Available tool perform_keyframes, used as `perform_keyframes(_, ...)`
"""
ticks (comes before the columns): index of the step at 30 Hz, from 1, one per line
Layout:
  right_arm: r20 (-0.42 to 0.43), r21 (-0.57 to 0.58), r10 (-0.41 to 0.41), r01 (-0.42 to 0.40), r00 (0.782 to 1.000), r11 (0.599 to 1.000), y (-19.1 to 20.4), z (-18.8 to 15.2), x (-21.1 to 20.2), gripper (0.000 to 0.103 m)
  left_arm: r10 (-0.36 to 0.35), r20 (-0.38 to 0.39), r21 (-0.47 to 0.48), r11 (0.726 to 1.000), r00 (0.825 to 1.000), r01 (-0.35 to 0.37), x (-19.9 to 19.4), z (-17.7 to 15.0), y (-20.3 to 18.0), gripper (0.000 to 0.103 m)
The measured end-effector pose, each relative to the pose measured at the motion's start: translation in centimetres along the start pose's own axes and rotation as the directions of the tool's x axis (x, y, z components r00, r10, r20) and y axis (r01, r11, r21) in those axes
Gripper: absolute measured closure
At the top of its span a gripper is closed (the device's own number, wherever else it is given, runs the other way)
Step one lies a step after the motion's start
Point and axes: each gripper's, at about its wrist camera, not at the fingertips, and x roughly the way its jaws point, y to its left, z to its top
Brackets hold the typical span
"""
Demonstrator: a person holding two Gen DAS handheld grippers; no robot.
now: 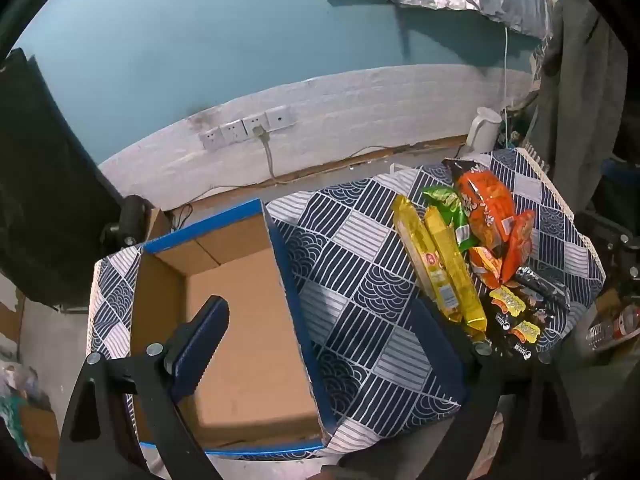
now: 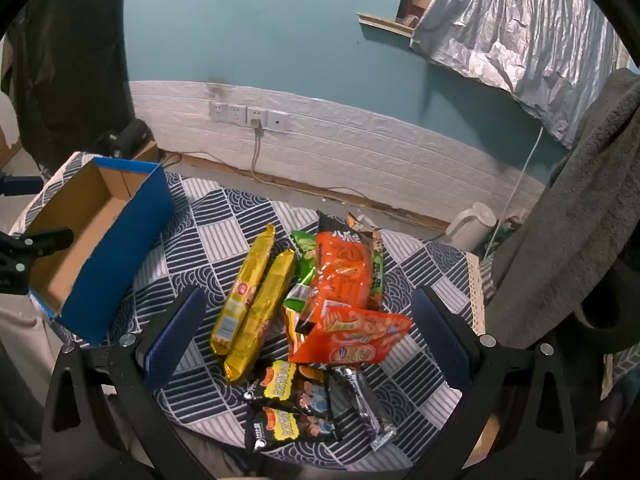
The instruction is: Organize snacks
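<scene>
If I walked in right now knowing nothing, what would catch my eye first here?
Probably the heap of bright snack packets on the patterned tablecloth: two long gold packs side by side, orange bags beside them, black-and-yellow packets nearest the camera. To their left sits an empty cardboard box with blue sides. The right gripper hangs wide open over the pile, and the left gripper is open by the box.

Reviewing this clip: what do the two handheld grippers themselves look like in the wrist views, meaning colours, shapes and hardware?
Both match. The left gripper and the right gripper each have black, angular frame arms with triangular cut-outs and round silver bolt heads at the joints. Each carries two flat fingers faced with dark blue, ribbed pads. No cables, markings, hands or sleeves are visible.
</scene>
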Motion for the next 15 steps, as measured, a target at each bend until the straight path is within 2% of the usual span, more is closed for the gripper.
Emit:
perform_keyframes(5,-0.002,-0.001,0.001,-0.001,1.000,1.000,0.0,0.1,0.0,0.003,0.019,-0.023,0.010,1.000,1.000,-0.019,0.4,0.0,-0.7,0.010)
perform_keyframes(10,-0.005,-0.002,0.002,-0.002,1.000,1.000,0.1,0.3,0.0,0.003,0.033,-0.010,0.015,0.999,0.999,-0.033,0.6,-0.5,-1.2,0.010)
perform_keyframes(15,-0.006,-0.001,0.004,-0.004,1.000,1.000,0.0,0.3,-0.2,0.003,0.011,0.003,0.008,1.000,1.000,-0.011,0.3,-0.3,-0.5,0.010)
